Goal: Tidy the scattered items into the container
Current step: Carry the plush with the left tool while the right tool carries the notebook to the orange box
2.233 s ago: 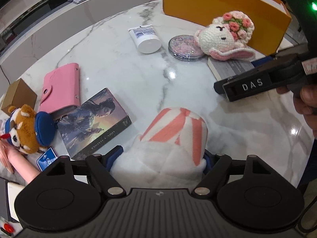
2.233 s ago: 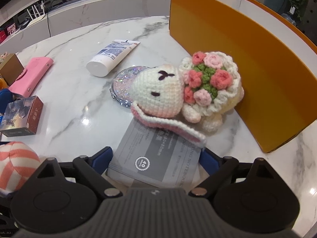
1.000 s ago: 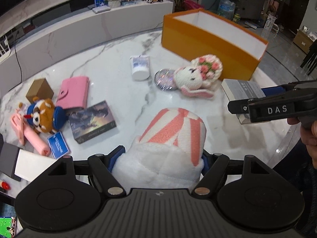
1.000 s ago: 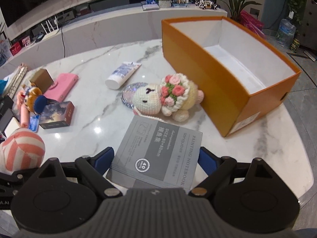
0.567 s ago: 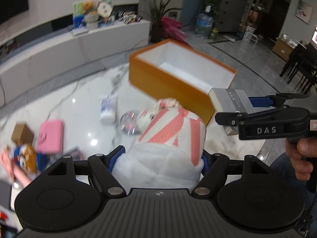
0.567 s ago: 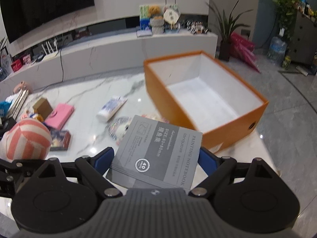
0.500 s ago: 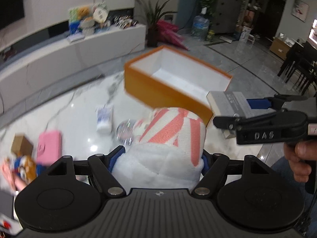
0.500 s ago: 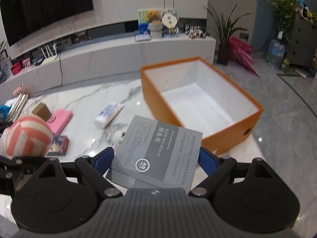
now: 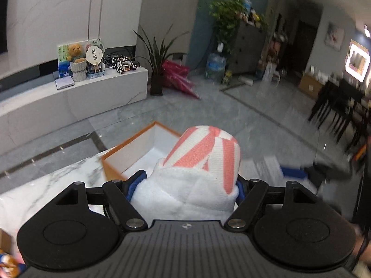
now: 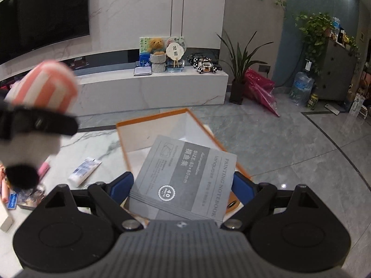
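My left gripper (image 9: 190, 180) is shut on a white plush toy with pink stripes (image 9: 197, 162), held high over the near end of the orange box (image 9: 129, 146). My right gripper (image 10: 183, 183) is shut on a grey painting notebook (image 10: 185, 173), raised above the orange box (image 10: 148, 125), whose white inside shows beyond it. The plush toy (image 10: 46, 83) and the left gripper appear blurred at the left of the right wrist view. The right gripper's blue finger (image 9: 292, 172) shows blurred at the right of the left wrist view.
On the marble table (image 10: 97, 143) lie a white tube (image 10: 83, 169), a pink wallet (image 10: 45, 169) and more small items at the left edge. Behind stand a low white cabinet (image 10: 150, 88) with a teddy bear, a potted plant (image 10: 241, 69) and dark dining chairs (image 9: 336, 106).
Both grippers rose and swung toward the orange box with their loads. The table items dropped out of the left view, and the box now sits right under both grippers.
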